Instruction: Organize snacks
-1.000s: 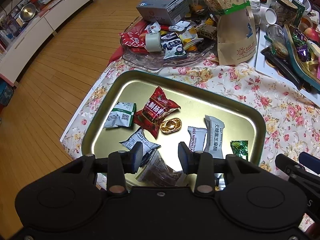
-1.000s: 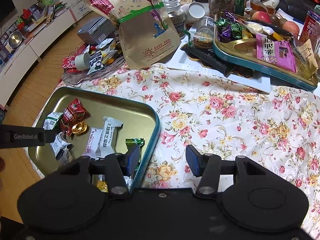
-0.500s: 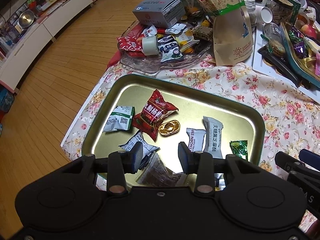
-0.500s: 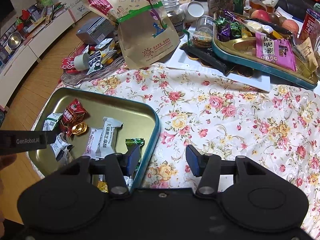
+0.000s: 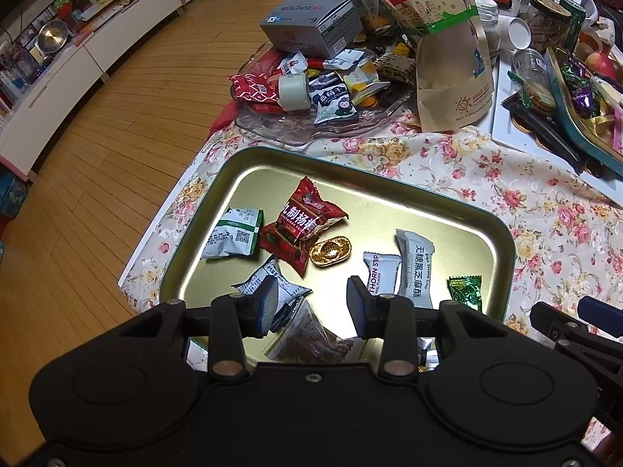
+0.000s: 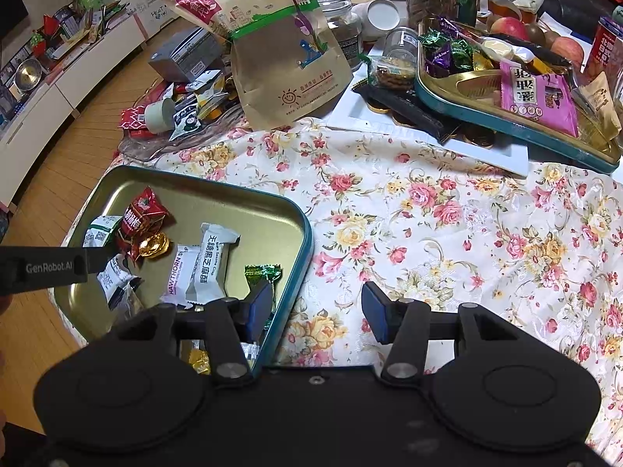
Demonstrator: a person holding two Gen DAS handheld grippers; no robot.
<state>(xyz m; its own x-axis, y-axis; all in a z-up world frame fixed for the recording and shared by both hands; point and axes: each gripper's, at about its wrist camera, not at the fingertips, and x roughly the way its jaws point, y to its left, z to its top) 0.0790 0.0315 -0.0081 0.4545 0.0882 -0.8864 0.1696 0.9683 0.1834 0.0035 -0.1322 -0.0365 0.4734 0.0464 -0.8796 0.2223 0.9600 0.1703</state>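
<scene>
Two grippers are out, and both have their jaws spread apart with nothing held between them. The left gripper hangs over the near edge of the gold tray, which sits on the flowered cloth. The right gripper hangs just past the tray's right rim, over the cloth.

Many small snacks lie flat in the tray. Near the middle of the tray is a red packet, with a green and white packet touching it on its left side and a gold ingot candy touching its near corner. To the right of the ingot lie two white bars side by side, the hawthorn strip and the sesame crisp bar. Both bars point their long way from the near rim toward the far rim. A green candy lies by the tray's right rim. A clear packet of brown snacks lies right under the left gripper, partly hidden by it.

I think the left gripper is the nearer one for anything in the tray. The ingot sits straight ahead of its open jaws, a little farther into the tray. The two white bars run along the way the fingers point, so the jaws could close across their narrow sides.

Beyond the tray's far rim, a glass dish holds a heap of mixed snacks.
</scene>
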